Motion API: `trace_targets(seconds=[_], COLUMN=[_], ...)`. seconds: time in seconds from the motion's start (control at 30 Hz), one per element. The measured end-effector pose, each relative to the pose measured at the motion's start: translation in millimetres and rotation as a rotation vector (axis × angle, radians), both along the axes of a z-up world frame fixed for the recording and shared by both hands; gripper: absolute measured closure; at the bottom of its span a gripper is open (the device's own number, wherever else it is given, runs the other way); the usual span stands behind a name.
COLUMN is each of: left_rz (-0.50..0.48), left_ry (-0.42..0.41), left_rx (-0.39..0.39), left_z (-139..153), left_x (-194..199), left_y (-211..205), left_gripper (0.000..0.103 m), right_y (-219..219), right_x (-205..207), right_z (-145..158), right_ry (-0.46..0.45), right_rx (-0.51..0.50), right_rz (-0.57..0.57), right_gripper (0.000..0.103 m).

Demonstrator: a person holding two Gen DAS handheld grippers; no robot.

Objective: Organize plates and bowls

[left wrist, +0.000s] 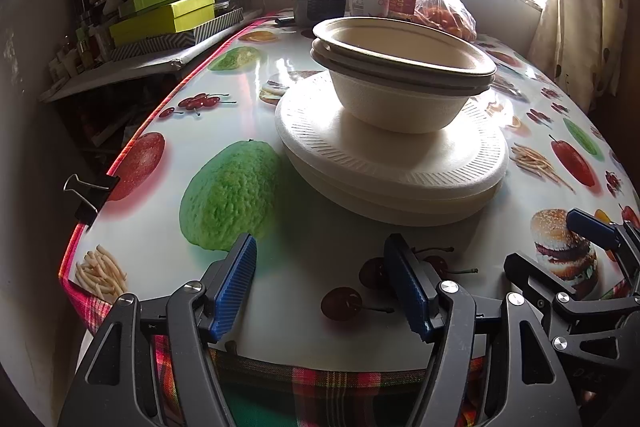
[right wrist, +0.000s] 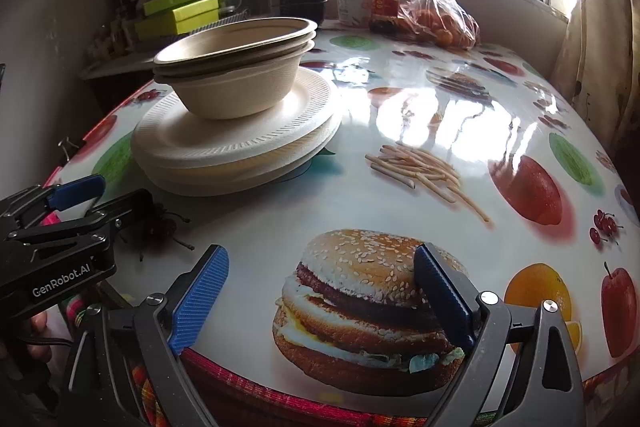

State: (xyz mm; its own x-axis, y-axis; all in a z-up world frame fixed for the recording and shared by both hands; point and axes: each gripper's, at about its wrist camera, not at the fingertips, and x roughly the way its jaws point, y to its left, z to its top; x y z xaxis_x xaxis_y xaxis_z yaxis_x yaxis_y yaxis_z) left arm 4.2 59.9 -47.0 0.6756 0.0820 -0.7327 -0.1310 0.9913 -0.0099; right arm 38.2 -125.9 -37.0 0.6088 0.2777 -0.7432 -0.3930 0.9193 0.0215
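Sitting at twelve o'clock from the left gripper (left wrist: 320, 291), the nested bowls (left wrist: 400, 79) are resting on stacked foam plates (left wrist: 392, 163). Both look featherlight, crushable; rims are offering the best hold. Left and right gripper (right wrist: 320, 301) are gaping, empty.

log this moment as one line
left claw: open, empty | right claw: open, empty | bowls: stacked on plates | table
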Motion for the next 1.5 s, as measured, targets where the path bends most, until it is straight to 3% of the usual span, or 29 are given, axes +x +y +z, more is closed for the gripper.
trace_targets(seconds=[1.5], left_rz=[0.001], left_ry=[-0.003], left_rx=[0.000], left_z=[-0.5], left_x=[0.1], left_y=[0.1], left_gripper=[0.035], right_y=[-0.4], right_x=[-0.5], right_z=[-0.7], right_ry=[-0.002], right_rx=[0.000], right_rz=[0.002], right_gripper=[0.005])
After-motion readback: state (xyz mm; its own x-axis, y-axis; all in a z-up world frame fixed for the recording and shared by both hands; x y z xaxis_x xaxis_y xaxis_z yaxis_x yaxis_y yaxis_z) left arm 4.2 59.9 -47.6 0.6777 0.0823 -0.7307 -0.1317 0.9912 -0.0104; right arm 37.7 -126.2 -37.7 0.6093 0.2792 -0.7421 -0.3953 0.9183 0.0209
